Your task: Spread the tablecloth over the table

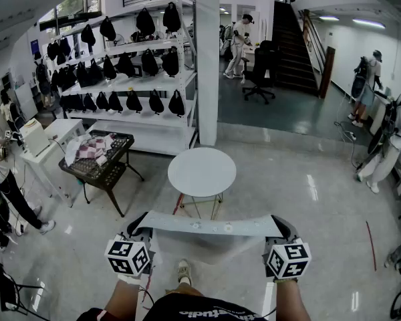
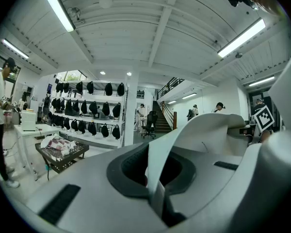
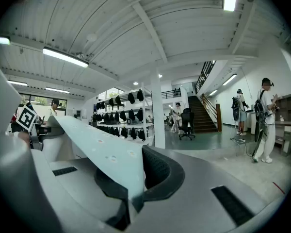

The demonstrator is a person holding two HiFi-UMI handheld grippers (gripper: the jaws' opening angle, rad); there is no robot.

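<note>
A pale grey-white tablecloth (image 1: 207, 225) hangs stretched in a band between my two grippers, in front of a small round white table (image 1: 202, 171). My left gripper (image 1: 142, 223) is shut on the cloth's left end, which shows as a folded strip (image 2: 157, 178) pinched between its jaws. On the cloth's right end, speckled with small dots (image 3: 102, 149), my right gripper (image 1: 279, 226) is shut. The cloth is held level, clear of the table top, nearer to me than the table.
A dark wire cart (image 1: 100, 166) with folded checked cloths stands left of the table. A white pillar (image 1: 207, 59) and shelves of black bags (image 1: 130, 65) rise behind. People stand at the far left, the back and the right. My shoe (image 1: 183, 270) shows on the glossy floor.
</note>
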